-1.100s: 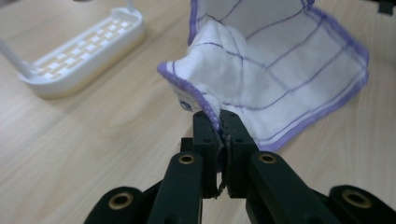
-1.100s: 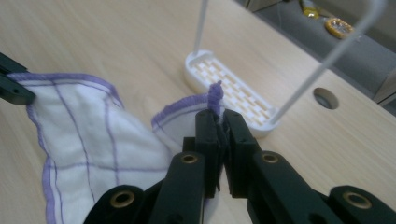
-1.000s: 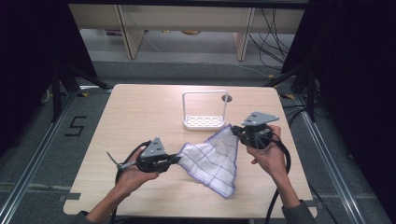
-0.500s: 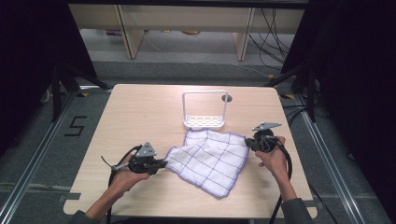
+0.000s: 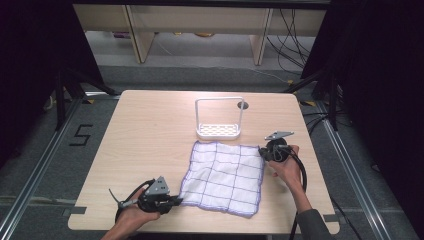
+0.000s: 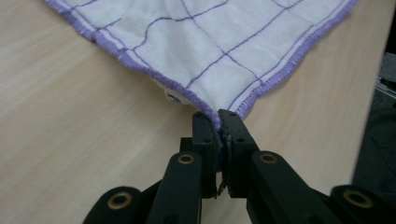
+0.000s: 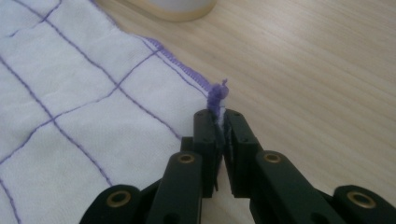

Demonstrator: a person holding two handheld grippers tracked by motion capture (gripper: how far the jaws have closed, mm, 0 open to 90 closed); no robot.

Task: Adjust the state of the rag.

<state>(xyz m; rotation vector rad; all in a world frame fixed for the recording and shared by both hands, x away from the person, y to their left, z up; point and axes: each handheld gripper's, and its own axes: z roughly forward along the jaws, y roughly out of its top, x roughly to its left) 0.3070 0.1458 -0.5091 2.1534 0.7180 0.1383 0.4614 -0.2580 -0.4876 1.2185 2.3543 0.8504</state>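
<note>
Two corners of a white cloth (image 5: pixel 223 174) are pinched, one by each gripper, and the rest of it lies spread flat on the wooden bench (image 5: pixel 150 130), near the middle and toward the person's side. It is a thin white square crossed by purple lines that form a loose grid, with a purple stitched hem all round.

From the high view the whole cloth can be read at once: its far edge runs just in front of a small white rack (image 5: pixel 219 119) with a tall hoop handle, apart from it, and the near edge sags slightly. The left gripper (image 5: pixel 176 201) sits at the near left corner and the right gripper (image 5: pixel 262 151) at the far right corner, each held low over the bench by a hand.

The left gripper view gives what the high view cannot: the fingers (image 6: pixel 205 133) are pressed together on the very tip of the corner, the hem running straight into them, and a small tag peeks from under the cloth's edge just beside them. The cloth (image 6: pixel 205 42) fans out flat beyond.

The right gripper view shows its fingers (image 7: pixel 204 130) likewise clamped on a corner, with a small knot of purple thread sticking up above them. The cloth (image 7: pixel 79 107) spreads to the left, and the base of the rack (image 7: pixel 180 7) is blurred at the top edge.
</note>
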